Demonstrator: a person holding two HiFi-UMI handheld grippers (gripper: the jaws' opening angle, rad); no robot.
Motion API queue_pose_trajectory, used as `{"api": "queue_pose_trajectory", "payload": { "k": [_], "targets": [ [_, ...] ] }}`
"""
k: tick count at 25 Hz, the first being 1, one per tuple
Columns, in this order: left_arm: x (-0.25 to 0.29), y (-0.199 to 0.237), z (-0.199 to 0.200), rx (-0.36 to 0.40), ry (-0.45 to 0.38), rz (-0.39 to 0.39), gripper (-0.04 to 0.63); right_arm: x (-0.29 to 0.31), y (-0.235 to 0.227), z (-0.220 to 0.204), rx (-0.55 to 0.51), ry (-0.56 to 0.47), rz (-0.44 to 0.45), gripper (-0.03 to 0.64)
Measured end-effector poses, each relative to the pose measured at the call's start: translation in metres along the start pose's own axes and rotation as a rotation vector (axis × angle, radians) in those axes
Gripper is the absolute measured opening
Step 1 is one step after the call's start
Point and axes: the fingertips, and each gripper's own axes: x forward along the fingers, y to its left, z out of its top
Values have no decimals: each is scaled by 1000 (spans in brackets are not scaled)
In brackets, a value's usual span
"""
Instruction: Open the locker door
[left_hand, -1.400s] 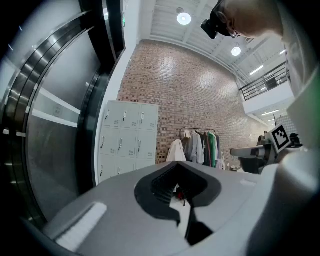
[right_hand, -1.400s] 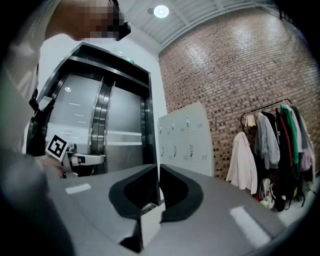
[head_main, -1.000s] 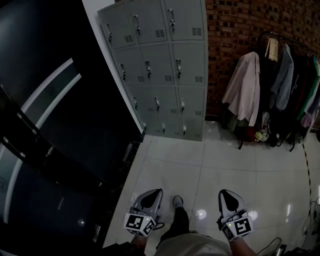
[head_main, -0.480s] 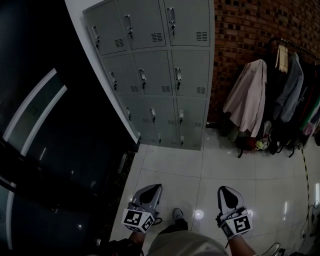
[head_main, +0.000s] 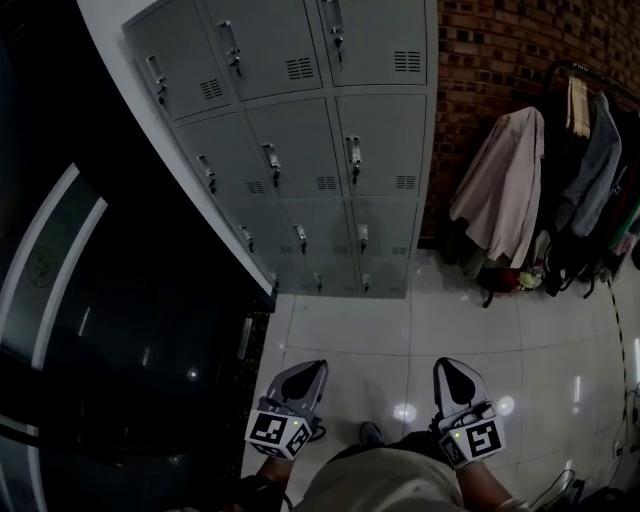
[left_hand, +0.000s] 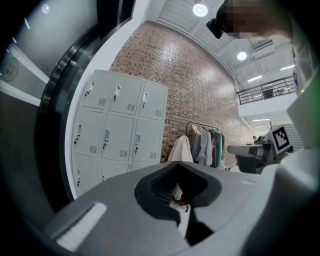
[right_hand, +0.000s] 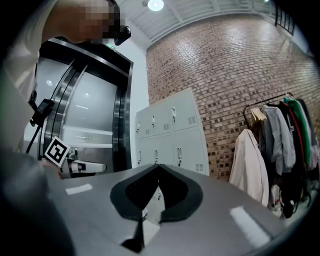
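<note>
Jaws shut and empty on left gripper (head_main: 305, 366) and right gripper (head_main: 450, 363); close in squarely on a locker door (head_main: 385, 140), opening one early for its latch (head_main: 353, 157).

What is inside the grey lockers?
The insides cannot be seen: all doors of the lockers in view are shut. Only handles and vent slots show on the fronts.

A red brick wall (head_main: 500, 60) rises behind a glossy white tiled floor (head_main: 500, 330) that mirrors spots of lamp light. A row of hung jackets (head_main: 595, 170) lines the wall, with a pale coat (head_main: 495, 190) at its near end. Dark glass panelling (head_main: 100, 300) fills the left side. Round ceiling lamps (left_hand: 200, 9) glow overhead.
</note>
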Motion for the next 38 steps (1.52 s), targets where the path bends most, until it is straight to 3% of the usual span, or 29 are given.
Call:
{"api": "queue_pose_trajectory", "payload": {
  "k": [2, 3, 9, 16, 21, 27, 34, 38],
  "targets": [
    [14, 8, -12, -12, 10, -6, 189, 3, -10, -30, -8, 111, -10, 2],
    [22, 11, -18, -12, 15, -12, 189, 8, -15, -36, -7, 119, -12, 2],
    [65, 30, -48, -27, 25, -5, 189, 47, -54, -61, 16, 28, -18, 1],
    [105, 55, -22, 9, -13, 55, 181, 104, -77, -64, -14, 157, 56, 11],
    [139, 65, -9, 29, -46, 83, 181, 144, -99, -59, -20, 113, 104, 12],
    [172, 88, -34, -2, -7, 135, 181, 184, -128, -92, 20, 183, 153, 12],
    [204, 93, -64, -34, -17, 167, 181, 231, -162, -123, 15, 218, 183, 28],
    [207, 104, -80, -35, 4, 179, 181, 264, -172, -127, -5, 139, 200, 49]
  ]
}}
